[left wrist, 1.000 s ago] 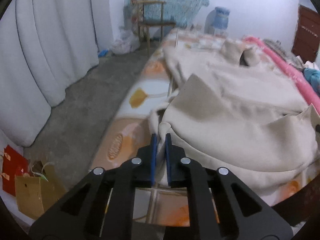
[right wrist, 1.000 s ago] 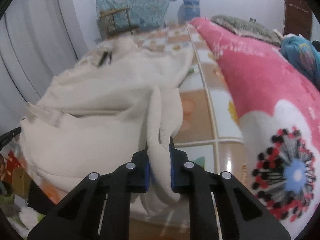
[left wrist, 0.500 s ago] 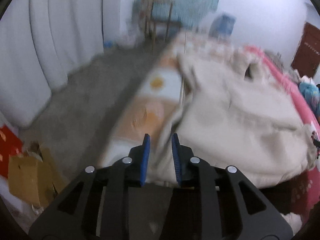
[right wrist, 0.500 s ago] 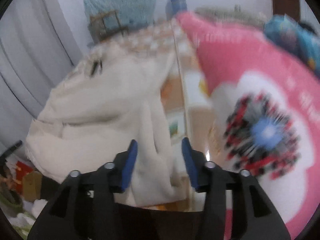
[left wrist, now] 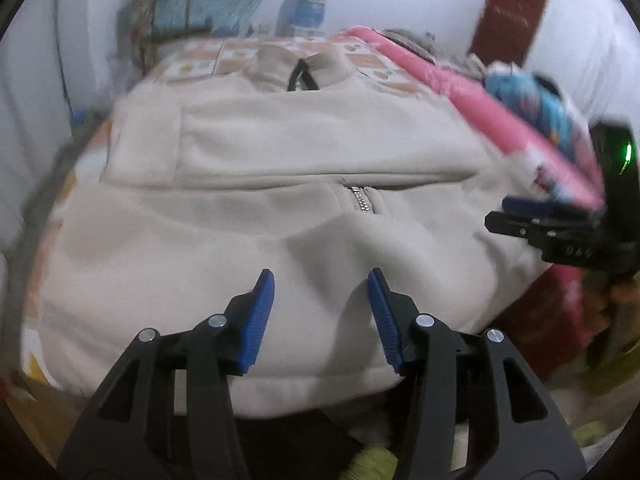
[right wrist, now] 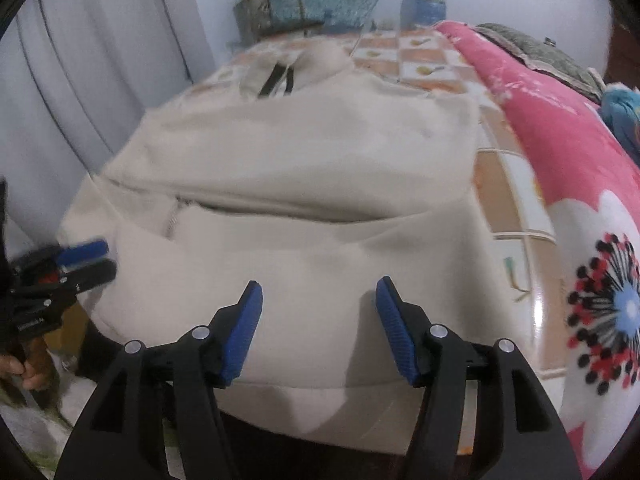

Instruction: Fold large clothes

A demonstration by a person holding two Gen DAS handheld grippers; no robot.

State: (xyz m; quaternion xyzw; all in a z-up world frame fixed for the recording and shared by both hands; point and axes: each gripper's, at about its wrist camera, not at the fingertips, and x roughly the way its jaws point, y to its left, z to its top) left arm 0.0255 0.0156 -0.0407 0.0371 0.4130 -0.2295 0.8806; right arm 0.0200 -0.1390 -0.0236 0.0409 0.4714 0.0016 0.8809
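A large cream zip jacket [left wrist: 256, 216] lies on the bed, its sleeves folded across the chest and its collar at the far end. It also fills the right wrist view [right wrist: 304, 200]. My left gripper [left wrist: 320, 312] is open and empty, just above the jacket's near hem. My right gripper [right wrist: 318, 324] is open and empty over the hem too. The right gripper shows at the right edge of the left wrist view [left wrist: 560, 224]. The left gripper shows at the left edge of the right wrist view [right wrist: 60, 276].
The bed has an orange and white patterned sheet [right wrist: 416, 56]. A pink floral blanket [right wrist: 568, 160] runs along the right side. A wooden chair [right wrist: 276, 12] and a blue water jug [right wrist: 426, 2] stand at the far end. White curtains [right wrist: 80, 64] hang on the left.
Both grippers have let go of the jacket's folds and opened wide. Both have pulled back to the near hem. The sleeves now lie folded across the chest.
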